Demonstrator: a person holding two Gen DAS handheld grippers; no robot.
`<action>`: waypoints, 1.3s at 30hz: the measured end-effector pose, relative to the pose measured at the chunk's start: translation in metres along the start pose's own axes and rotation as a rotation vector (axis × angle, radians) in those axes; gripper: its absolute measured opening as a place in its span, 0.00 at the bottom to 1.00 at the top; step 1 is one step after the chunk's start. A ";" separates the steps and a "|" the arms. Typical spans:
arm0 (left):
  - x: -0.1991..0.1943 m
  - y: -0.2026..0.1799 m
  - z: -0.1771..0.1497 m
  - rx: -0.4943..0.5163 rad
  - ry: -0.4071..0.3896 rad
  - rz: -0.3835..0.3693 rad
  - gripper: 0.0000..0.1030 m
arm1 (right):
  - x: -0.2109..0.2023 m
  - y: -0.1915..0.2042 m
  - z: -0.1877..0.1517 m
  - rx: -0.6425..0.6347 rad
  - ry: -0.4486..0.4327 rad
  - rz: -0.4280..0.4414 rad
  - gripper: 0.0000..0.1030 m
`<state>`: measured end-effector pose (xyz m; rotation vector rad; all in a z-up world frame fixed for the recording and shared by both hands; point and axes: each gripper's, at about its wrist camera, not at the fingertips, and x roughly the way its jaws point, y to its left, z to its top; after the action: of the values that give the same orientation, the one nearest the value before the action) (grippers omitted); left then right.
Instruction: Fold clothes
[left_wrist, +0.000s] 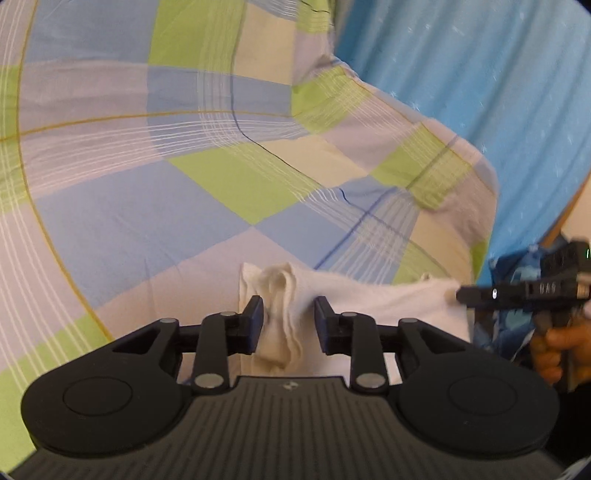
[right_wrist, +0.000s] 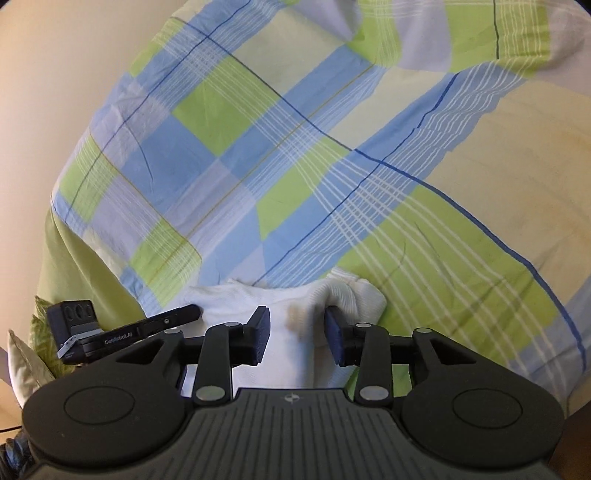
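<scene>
The jaws of the left gripper (left_wrist: 288, 321) stand apart, with a bunched fold of the white cloth (left_wrist: 388, 299) sitting in the gap between them. The cloth touches the left jaw. The right jaw is just beside the cloth, and I cannot tell if it touches. The jaws of the right gripper (right_wrist: 297, 332) stand apart too, and the white cloth (right_wrist: 236, 299) lies flat in the gap, with a small brown stain (right_wrist: 295, 317) between the two jaws. A rolled hem of the cloth lies just past the right jaw.

The cloth lies on a bed, on a checked bedsheet (left_wrist: 147, 206) of blue, green, cream and pale purple squares. In the left wrist view, the cloth runs from the jaws out to the right, where the right gripper (left_wrist: 461, 295) touches its far corner. A hand (left_wrist: 557, 350) holds that gripper from below. In the right wrist view, the left gripper (right_wrist: 195, 310) touches the cloth's edge just left of the jaws.

Ahead of both pairs of jaws the sheet is bare and wide. A blue curtain (left_wrist: 480, 92) hangs far off to the right of the left jaws. Left of the right jaws the sheet drops over the bed's edge, with a cream wall (right_wrist: 55, 92) behind and a green patterned pillow (right_wrist: 40, 339) low down.
</scene>
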<state>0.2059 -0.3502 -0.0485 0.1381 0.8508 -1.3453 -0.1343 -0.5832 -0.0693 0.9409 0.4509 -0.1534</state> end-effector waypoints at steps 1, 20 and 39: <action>0.004 0.006 0.006 -0.035 0.007 -0.013 0.27 | 0.002 -0.002 0.001 0.016 -0.004 0.004 0.37; 0.014 0.025 0.030 -0.121 0.010 -0.059 0.23 | -0.004 -0.006 -0.011 -0.117 -0.066 -0.038 0.17; 0.028 0.012 0.034 -0.069 0.031 -0.043 0.00 | 0.001 -0.013 -0.011 -0.070 -0.093 -0.030 0.05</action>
<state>0.2318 -0.3881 -0.0464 0.0874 0.9292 -1.3553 -0.1411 -0.5818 -0.0853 0.8553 0.3820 -0.2069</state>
